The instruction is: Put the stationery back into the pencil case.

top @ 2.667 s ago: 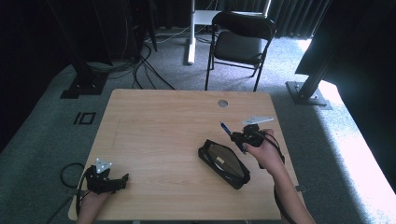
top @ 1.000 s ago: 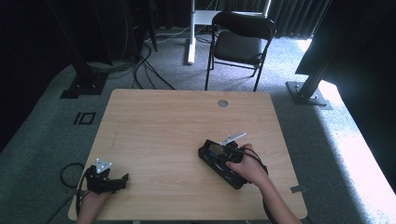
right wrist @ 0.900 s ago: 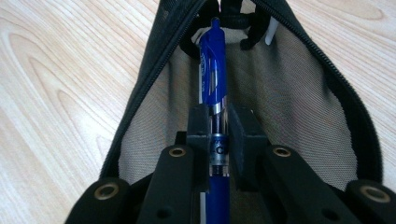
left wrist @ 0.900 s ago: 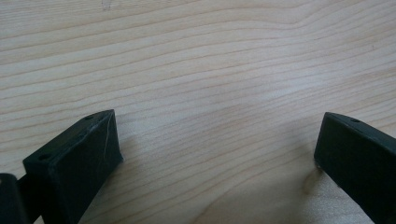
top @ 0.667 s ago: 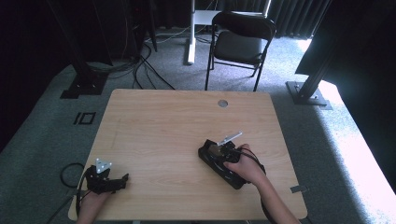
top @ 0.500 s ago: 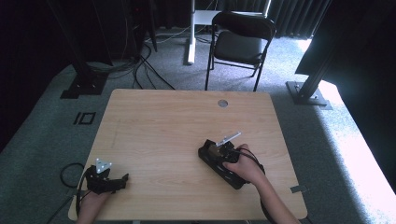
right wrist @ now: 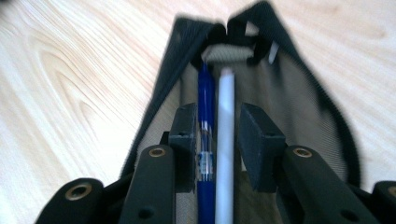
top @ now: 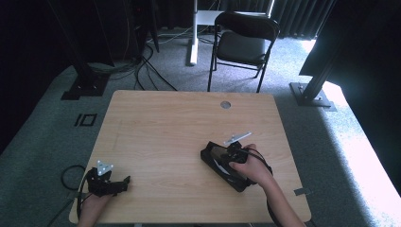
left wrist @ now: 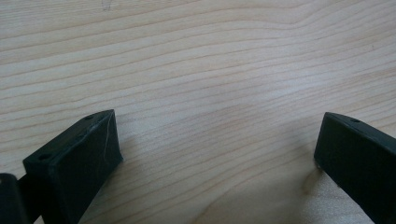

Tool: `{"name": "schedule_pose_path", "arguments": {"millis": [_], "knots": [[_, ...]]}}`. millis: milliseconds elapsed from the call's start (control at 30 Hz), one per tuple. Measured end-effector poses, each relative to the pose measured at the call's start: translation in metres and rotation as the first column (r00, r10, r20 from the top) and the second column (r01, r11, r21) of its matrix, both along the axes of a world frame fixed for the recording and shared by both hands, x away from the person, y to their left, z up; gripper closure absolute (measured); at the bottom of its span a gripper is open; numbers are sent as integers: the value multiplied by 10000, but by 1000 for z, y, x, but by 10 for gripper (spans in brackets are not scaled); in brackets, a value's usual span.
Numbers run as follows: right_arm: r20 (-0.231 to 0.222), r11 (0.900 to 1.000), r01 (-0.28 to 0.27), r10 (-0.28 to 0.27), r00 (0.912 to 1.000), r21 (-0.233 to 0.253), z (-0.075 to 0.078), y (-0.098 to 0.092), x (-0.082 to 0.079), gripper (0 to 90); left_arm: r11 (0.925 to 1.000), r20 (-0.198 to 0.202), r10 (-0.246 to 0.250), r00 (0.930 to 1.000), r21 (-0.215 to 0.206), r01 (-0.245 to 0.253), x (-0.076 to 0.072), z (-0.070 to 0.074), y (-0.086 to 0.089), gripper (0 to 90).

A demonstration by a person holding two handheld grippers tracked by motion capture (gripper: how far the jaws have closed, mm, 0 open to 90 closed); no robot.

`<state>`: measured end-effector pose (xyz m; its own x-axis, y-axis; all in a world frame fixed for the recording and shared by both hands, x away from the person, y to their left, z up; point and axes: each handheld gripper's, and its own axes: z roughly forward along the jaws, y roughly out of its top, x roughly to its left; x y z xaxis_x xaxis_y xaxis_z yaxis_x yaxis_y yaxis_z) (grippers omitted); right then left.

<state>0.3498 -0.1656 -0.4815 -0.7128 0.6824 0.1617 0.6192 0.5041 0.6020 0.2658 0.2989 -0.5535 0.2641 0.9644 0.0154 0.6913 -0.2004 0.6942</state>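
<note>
While the left tongs (top: 124, 181) rest released far off, the right tongs (right wrist: 216, 128) loosely straddle a blue pen (right wrist: 204, 98) lying lengthwise in the black pouch (right wrist: 303, 93).

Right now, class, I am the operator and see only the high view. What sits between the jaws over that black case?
Observer: A blue pen and a white pen lie side by side between the jaws of the right gripper, in the open case.
Operator: Are they clamped?
Observer: It seems not: a thin gap shows between the white pen and one jaw.
Operator: And the left gripper?
Observer: The left gripper has its jaws wide apart over bare table.
</note>
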Motion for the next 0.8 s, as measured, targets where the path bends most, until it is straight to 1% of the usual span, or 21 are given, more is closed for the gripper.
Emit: {"name": "schedule_pose_path", "arguments": {"millis": [67,133,267,300,400,433,533,600,667,733,800], "knots": [[279,9995,23,-32,9996,325,6,-4,0,648,10000,1,1,10000,-1,-1,0,0,0,5],[519,9991,63,-84,9986,414,12,-7,-1,620,10000,-1,0,10000,1,0,0,0,0,6],[905,9958,258,-337,9953,875,21,-14,0,573,10000,1,0,10000,1,0,0,0,0,5],[1019,9956,244,-337,9942,908,23,-16,0,560,10000,0,-1,10000,2,1,0,0,0,6],[1249,9935,438,-569,9905,1054,25,-21,1,527,10000,0,1,10000,0,-1,0,0,0,5],[1248,9924,541,-679,9899,1106,25,-22,2,511,10000,0,-2,10000,1,2,0,0,0,5],[1419,9898,788,-955,9853,1191,25,-26,3,484,10000,1,0,10000,1,0,0,0,0,5],[1524,9867,933,-1134,9818,1330,25,-29,5,471,10000,0,-1,10000,0,1,0,0,0,6],[1641,9825,1114,-1357,9771,1495,26,-32,5,452,10000,0,0,10000,0,0,0,0,0,5],[1762,9802,1292,-1552,9720,1503,25,-36,6,436,10000,0,0,10000,1,0,0,0,0,5],[1843,9758,1476,-1768,9669,1615,25,-39,7,416,10000,0,0,10000,0,0,0,0,0,5]]}}
